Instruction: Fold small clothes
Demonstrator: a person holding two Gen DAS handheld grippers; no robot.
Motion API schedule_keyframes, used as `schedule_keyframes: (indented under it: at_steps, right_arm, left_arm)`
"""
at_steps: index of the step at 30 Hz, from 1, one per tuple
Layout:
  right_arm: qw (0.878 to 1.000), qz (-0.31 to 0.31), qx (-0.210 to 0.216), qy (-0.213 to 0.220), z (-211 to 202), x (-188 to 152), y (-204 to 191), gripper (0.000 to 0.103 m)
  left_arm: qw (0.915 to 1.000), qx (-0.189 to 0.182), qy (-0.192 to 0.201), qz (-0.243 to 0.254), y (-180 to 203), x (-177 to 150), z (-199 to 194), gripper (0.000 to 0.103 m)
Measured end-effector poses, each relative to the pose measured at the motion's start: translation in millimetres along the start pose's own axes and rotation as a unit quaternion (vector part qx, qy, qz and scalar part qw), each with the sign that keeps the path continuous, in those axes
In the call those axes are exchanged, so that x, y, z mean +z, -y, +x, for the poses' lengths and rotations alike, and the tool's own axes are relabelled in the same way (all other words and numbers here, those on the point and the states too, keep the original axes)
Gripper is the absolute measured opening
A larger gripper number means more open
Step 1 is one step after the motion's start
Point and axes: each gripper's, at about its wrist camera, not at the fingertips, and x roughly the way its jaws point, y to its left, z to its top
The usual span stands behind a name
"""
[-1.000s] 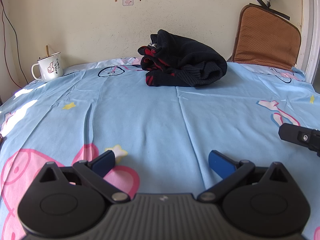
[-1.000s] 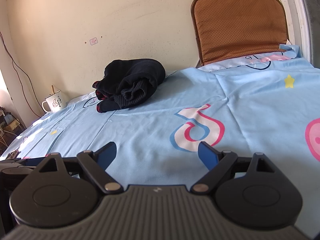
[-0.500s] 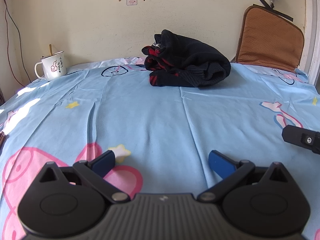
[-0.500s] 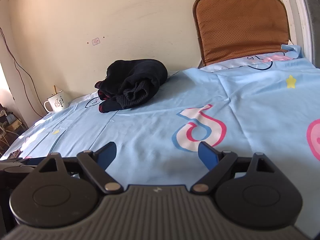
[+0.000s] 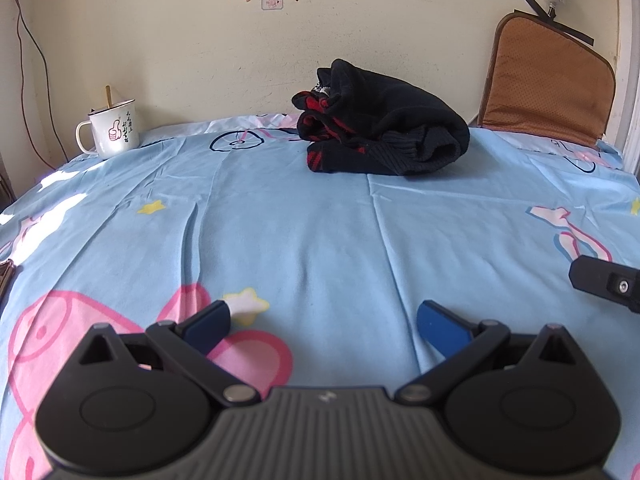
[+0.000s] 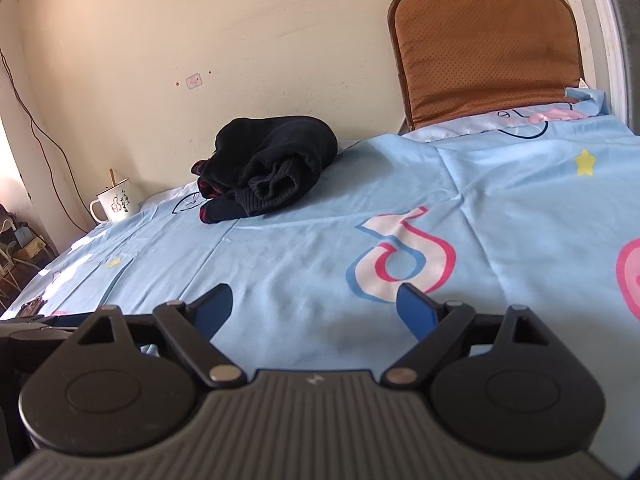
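A crumpled black garment with red trim (image 5: 384, 132) lies in a heap on the blue cartoon-print sheet (image 5: 304, 224) near the far wall; it also shows in the right wrist view (image 6: 268, 168). My left gripper (image 5: 324, 322) is open and empty, low over the sheet, well short of the garment. My right gripper (image 6: 316, 308) is open and empty, also low over the sheet, to the right of the left one. A part of the right gripper (image 5: 608, 284) shows at the right edge of the left wrist view.
A white enamel mug (image 5: 112, 128) with a stick in it stands at the far left by the wall, also in the right wrist view (image 6: 116, 204). A brown cushion (image 5: 548, 84) leans on the wall at the far right. Cables hang at the left.
Both views have shifted slightly, so the garment sits a little further right in each. Both grippers stay open and empty.
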Motion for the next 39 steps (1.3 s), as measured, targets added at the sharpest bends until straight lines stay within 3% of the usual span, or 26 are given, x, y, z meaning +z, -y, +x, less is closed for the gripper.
schedule_keyframes:
  at_steps: [39]
  right_arm:
    - [1.0, 0.001, 0.002, -0.006, 2.8, -0.8, 0.5, 0.091]
  left_arm:
    - [1.0, -0.002, 0.0, 0.0, -1.3, -0.6, -0.5, 0.103]
